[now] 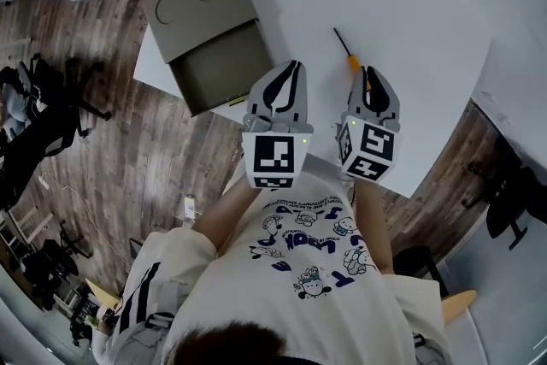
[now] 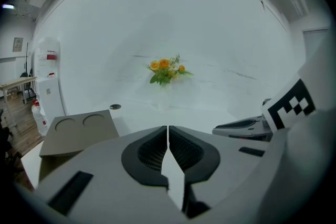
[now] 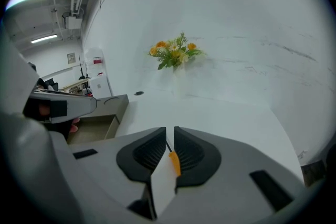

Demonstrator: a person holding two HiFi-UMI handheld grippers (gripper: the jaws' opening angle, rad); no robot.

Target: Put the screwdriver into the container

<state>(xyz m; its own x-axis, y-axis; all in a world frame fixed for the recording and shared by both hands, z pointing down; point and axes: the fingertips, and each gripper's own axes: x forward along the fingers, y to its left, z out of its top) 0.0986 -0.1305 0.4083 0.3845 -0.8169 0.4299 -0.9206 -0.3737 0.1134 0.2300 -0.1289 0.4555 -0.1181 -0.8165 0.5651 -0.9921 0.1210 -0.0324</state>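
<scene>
I see my right gripper (image 1: 368,77) slightly spread, astride the handle of the screwdriver (image 1: 345,50) lying on the table (image 1: 419,8) near the container (image 1: 218,68). My left gripper (image 1: 293,69) is pressed together, empty.

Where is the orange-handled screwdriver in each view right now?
Head view: the orange-handled screwdriver lies on the white table, its handle end at the right gripper tips.
Left gripper view: not in it.
Right gripper view: low centre, orange handle between the jaws.
Shared landmark: the grey-brown open container.
</scene>
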